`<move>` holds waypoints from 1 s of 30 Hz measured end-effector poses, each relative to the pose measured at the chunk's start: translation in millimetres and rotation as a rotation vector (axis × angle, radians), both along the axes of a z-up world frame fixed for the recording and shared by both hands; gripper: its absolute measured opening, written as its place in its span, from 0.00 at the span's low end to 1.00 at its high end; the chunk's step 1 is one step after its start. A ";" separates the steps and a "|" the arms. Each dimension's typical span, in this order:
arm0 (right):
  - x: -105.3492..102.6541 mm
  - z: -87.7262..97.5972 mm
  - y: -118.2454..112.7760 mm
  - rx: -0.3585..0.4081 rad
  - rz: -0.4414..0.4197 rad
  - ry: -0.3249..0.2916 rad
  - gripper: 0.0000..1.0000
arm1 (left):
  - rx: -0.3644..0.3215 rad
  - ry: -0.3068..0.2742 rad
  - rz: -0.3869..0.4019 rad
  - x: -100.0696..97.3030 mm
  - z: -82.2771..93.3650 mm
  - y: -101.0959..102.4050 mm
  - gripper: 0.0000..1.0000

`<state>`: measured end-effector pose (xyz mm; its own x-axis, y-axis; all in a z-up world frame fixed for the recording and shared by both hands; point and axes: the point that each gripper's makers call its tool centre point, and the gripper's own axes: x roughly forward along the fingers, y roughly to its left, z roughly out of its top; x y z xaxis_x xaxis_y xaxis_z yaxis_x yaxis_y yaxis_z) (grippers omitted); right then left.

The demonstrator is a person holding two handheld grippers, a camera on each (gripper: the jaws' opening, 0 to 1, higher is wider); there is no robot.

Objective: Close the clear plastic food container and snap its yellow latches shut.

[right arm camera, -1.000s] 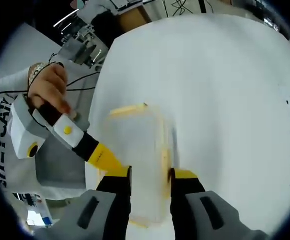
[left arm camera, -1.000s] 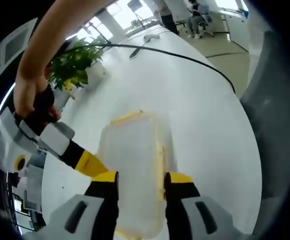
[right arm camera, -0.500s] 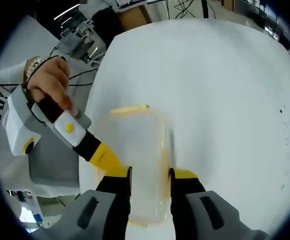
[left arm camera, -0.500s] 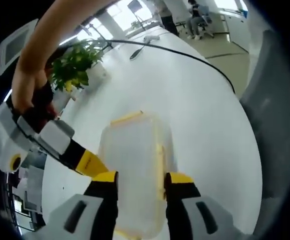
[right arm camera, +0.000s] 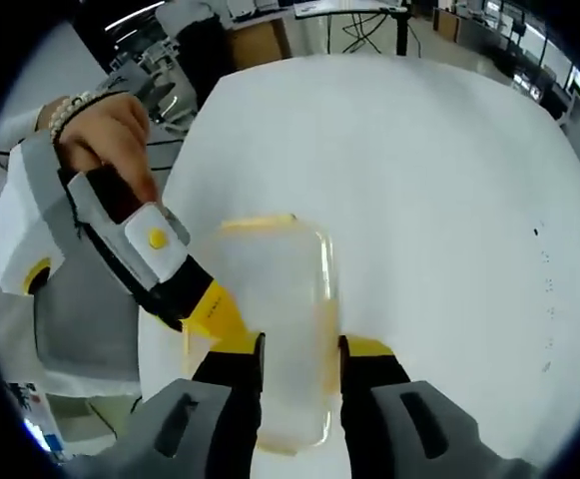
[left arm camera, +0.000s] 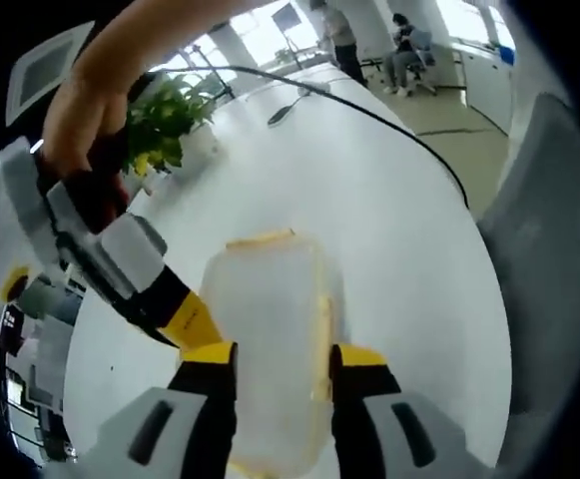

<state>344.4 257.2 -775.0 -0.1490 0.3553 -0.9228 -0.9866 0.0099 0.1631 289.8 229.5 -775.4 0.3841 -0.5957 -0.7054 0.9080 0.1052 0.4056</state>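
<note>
Both cameras have swung a little while the clear plastic food container [left arm camera: 268, 339] stays on the white table [left arm camera: 399, 230], its lid down and its long axis running near to far. Each gripper is clamped across the container: the left gripper [left arm camera: 274, 351] and the right gripper [right arm camera: 300, 341] approach from opposite ends. Pressing squarely on each yellow latch [left arm camera: 321, 324] should best seat it.

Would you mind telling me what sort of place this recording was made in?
Probably an open office or lab: a large white table with a potted plant, seated people by bright windows, and desks with cables behind.
</note>
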 end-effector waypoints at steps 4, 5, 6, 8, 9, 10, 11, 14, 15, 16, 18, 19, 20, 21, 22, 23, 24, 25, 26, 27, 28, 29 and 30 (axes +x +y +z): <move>4.0 1.0 -0.3 0.007 -0.023 -0.051 0.29 | -0.050 0.046 0.032 1.7 2.4 0.2 0.31; 6.3 1.4 -1.0 0.011 -0.036 -0.069 0.31 | -0.049 0.044 0.029 1.5 2.2 0.3 0.31; 5.6 1.7 -1.4 0.019 -0.034 -0.074 0.31 | -0.049 0.044 0.027 1.1 2.0 -0.4 0.31; 4.5 2.0 -1.7 0.028 -0.038 -0.076 0.31 | -0.053 0.053 0.031 1.3 2.5 -0.8 0.31; 5.9 2.4 -1.9 0.035 -0.040 -0.091 0.31 | -0.058 0.059 0.036 1.5 2.8 -0.6 0.31; 6.9 2.7 -1.7 0.038 -0.044 -0.100 0.32 | -0.058 0.060 0.037 1.4 3.0 -0.9 0.31; 7.8 2.9 -2.2 0.042 -0.052 -0.108 0.33 | -0.061 0.064 0.040 1.5 3.1 -1.0 0.31; 9.1 3.3 -2.7 0.049 -0.081 -0.117 0.34 | -0.055 0.061 0.044 0.9 3.1 -0.6 0.31; 10.9 3.6 -3.0 0.056 -0.087 -0.126 0.35 | -0.033 0.046 0.031 0.5 2.9 1.4 0.31; 12.0 3.8 -3.3 0.061 -0.093 -0.134 0.36 | -0.027 0.044 0.035 0.3 2.8 2.6 0.31; 13.1 4.0 -5.2 0.063 -0.109 -0.142 0.36 | -0.024 0.049 0.040 -0.3 3.7 6.2 0.30; 13.8 4.4 -6.8 0.065 -0.109 -0.152 0.36 | -0.033 0.064 0.053 -0.7 4.5 8.4 0.29; 15.5 5.0 -8.3 0.068 -0.108 -0.169 0.36 | -0.038 0.070 0.059 -0.7 5.3 9.6 0.30; 16.2 5.1 -9.9 0.067 -0.111 -0.174 0.35 | -0.052 0.079 0.068 -0.6 6.7 10.7 0.30; 18.3 5.6 -12.6 0.066 -0.117 -0.188 0.35 | -0.066 0.086 0.086 1.0 8.6 13.2 0.31; 19.3 5.8 -13.4 0.068 -0.120 -0.195 0.34 | -0.067 0.086 0.093 2.0 9.4 15.1 0.31; 20.3 6.8 -15.7 0.071 -0.122 -0.202 0.34 | -0.071 0.088 0.099 3.0 10.9 17.1 0.32; 20.6 7.5 -16.9 0.074 -0.128 -0.201 0.33 | -0.074 0.087 0.106 3.8 12.1 18.4 0.34; 20.8 9.5 -17.2 0.086 -0.137 -0.202 0.34 | -0.082 0.085 0.113 4.9 13.8 19.5 0.35; 21.2 11.1 -17.6 0.093 -0.143 -0.205 0.34 | -0.089 0.085 0.117 5.2 15.3 19.9 0.36; 21.2 13.3 -18.3 0.101 -0.147 -0.208 0.34 | -0.095 0.086 0.120 5.2 16.6 20.5 0.36; 20.8 14.8 -18.6 0.107 -0.149 -0.210 0.34 | -0.098 0.085 0.121 5.2 17.4 20.9 0.36; 20.6 16.2 -19.0 0.113 -0.151 -0.212 0.34 | -0.104 0.084 0.123 5.2 18.5 20.9 0.37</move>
<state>364.9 238.3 -758.9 0.1058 0.4609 -0.8811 -0.9875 0.1530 -0.0385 295.0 250.4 -756.9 0.4008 -0.6197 -0.6747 0.9159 0.2548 0.3101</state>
